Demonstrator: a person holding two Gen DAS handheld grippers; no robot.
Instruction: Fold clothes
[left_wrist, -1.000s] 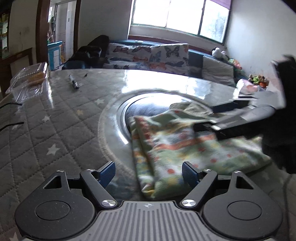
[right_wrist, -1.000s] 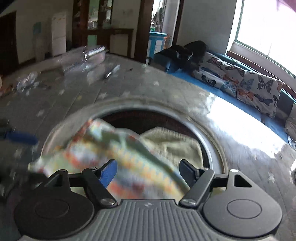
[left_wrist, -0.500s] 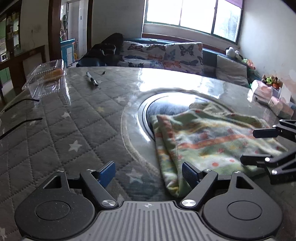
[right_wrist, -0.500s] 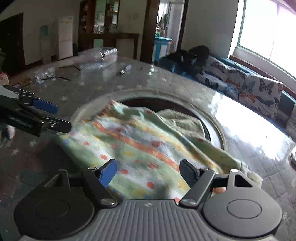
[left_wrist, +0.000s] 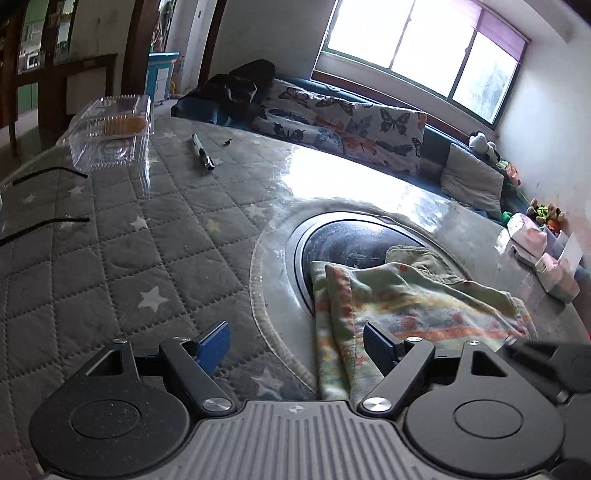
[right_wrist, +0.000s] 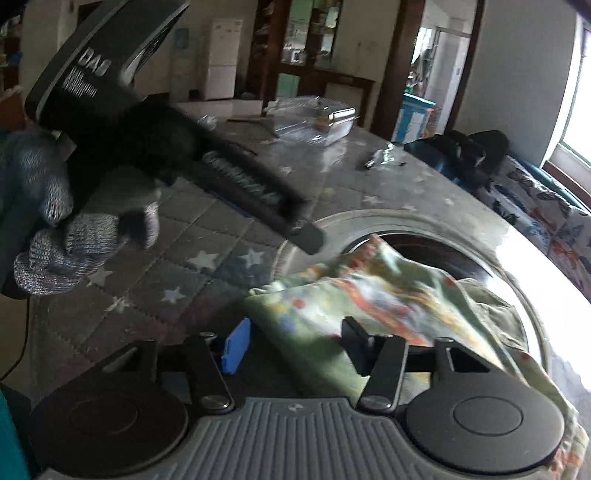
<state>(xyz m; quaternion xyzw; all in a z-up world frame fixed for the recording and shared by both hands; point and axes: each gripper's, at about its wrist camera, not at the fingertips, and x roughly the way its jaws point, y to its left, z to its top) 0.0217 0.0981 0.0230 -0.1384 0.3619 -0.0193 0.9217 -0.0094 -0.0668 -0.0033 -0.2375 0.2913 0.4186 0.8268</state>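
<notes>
Gripping: neither pair of fingers has a hold on the garment
Left fingers: spread wide and released, blue pads apart; the garment's folded edge runs by the pad at 3 o'clock, contact unclear
Right fingers: have just been narrowing, a corner of the garment lies between them, blurred, pads not seen pressing on it
Garment: green printed cloth with orange and red motifs, folded over itself, lying across the dark round inset, its lower edge reaching toward 6 o'clock under both fingers
Round inset: glossy dark disc with a metal ring, at 12 o'clock from the garment
Bench: covered by a grey quilted cloth with white stars
Gloved hand: at 9 o'clock in the right wrist view, grasping the left tool's handle
Clear plastic box: at 10 o'clock on the bench
Pen-like stick: at 11 o'clock, just beside the box
</notes>
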